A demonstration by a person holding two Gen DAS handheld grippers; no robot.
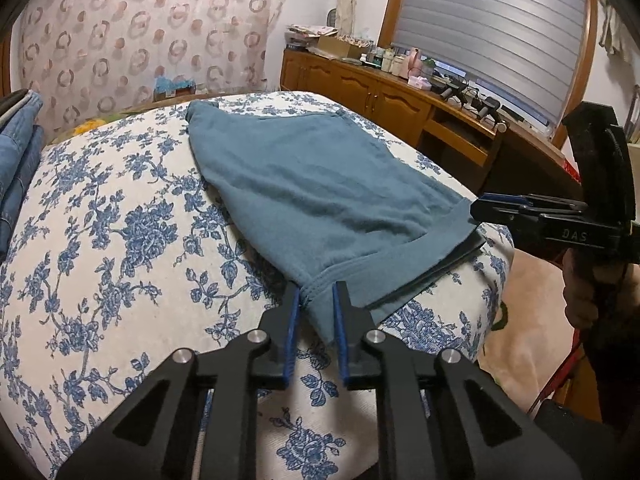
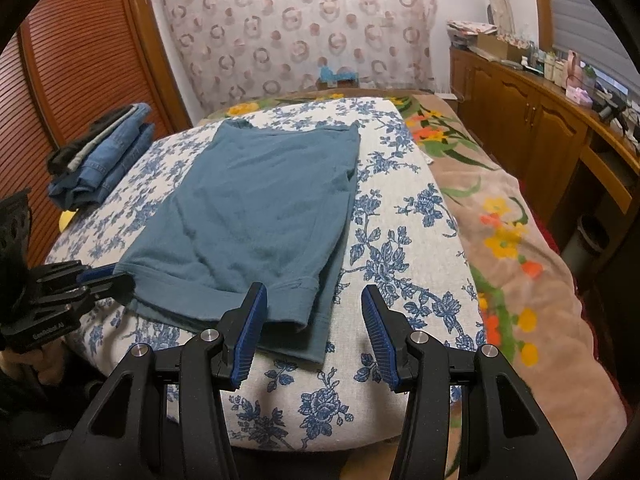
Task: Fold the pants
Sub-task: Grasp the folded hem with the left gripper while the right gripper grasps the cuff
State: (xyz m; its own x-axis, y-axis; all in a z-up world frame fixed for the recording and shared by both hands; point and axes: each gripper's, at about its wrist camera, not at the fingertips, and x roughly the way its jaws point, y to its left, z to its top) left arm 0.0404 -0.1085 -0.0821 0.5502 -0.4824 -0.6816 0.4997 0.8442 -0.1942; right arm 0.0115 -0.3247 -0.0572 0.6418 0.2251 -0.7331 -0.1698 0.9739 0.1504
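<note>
- On the blue-floral bedspread [image 2: 400,220] teal pants [image 2: 248,216] are laid flat, folded lengthwise, hems toward the cameras, waist toward the far end.
- Left gripper [image 1: 318,292] is seen closed in on the near-left hem corner of the pants; bunched fabric is pinched between its blue pads [image 1: 293,332], the corner lifted slightly off the bedspread.
- Same gripper is seen from the side in the right wrist view [image 2: 108,278], its tips at the left hem edge.
- Right gripper [image 2: 314,300] is held spread, nothing between its pads [image 2: 250,340]; left pad is over the near-right hem corner, right pad over bare bedspread. Contact with cloth cannot be told.
- In the left wrist view the right gripper [image 1: 484,206] is seen at the right hem corner, held by a hand [image 1: 580,296].
- Folded denim jeans [image 2: 108,148] are stacked at the far-left edge of the bedspread, well apart from the pants.
- Flowered beige blanket [image 2: 512,240] is seen beside the bedspread on the right.
- Wooden sideboard [image 1: 360,88] with cluttered top is seen along the far right wall, under a shuttered window [image 1: 492,28].
</note>
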